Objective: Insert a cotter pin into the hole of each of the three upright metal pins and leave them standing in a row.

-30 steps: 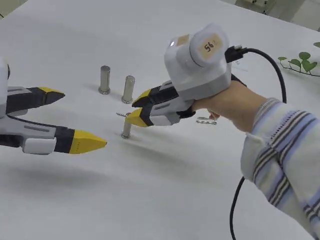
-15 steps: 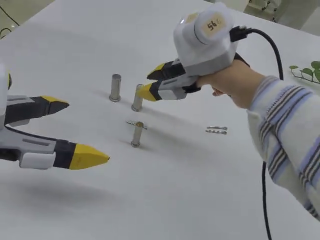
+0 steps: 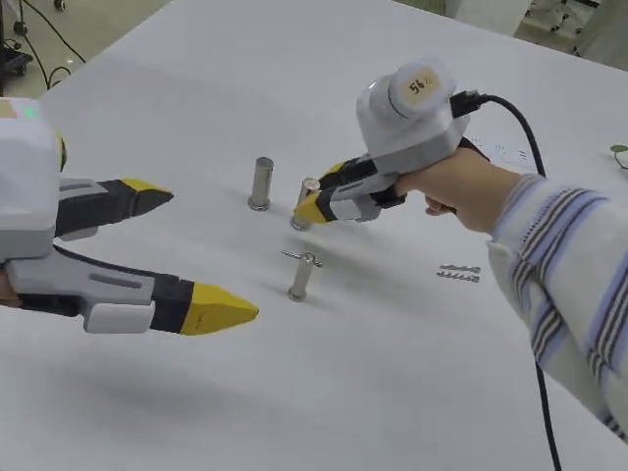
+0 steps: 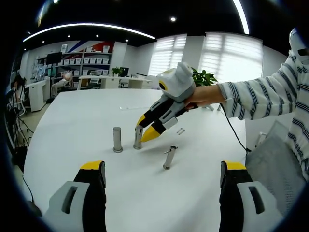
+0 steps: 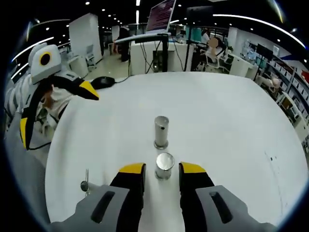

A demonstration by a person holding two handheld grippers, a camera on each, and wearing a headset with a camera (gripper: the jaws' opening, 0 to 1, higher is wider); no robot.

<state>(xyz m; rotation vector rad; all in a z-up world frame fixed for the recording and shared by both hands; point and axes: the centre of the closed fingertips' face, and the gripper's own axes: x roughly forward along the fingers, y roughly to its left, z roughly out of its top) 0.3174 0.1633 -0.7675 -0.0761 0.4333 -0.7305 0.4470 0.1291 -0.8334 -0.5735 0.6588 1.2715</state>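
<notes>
Three upright metal pins stand on the white table (image 3: 392, 392). The near pin (image 3: 301, 276) (image 4: 168, 157) carries a cotter pin (image 3: 297, 257) through its top hole. My right gripper (image 3: 322, 191) (image 5: 161, 169) is open, its jaws on either side of the middle pin (image 3: 307, 189) (image 5: 164, 166) with small gaps showing. The far pin (image 3: 261, 183) (image 5: 161, 131) stands bare beyond it. Two loose cotter pins (image 3: 458, 273) (image 4: 180, 130) lie to the right. My left gripper (image 3: 196, 255) (image 4: 162, 166) is open wide and holds nothing, well short of the pins.
A black cable (image 3: 520, 118) trails from the right gripper across the table. A striped sleeve (image 3: 569, 285) covers the table's right side. In the right gripper view, the table's far edge (image 5: 193, 75) gives onto an office with desks and people.
The right gripper has left the near pin, which now holds a cotter pin, and has come down around the middle pin. The left gripper stays open. The head camera has shifted.
</notes>
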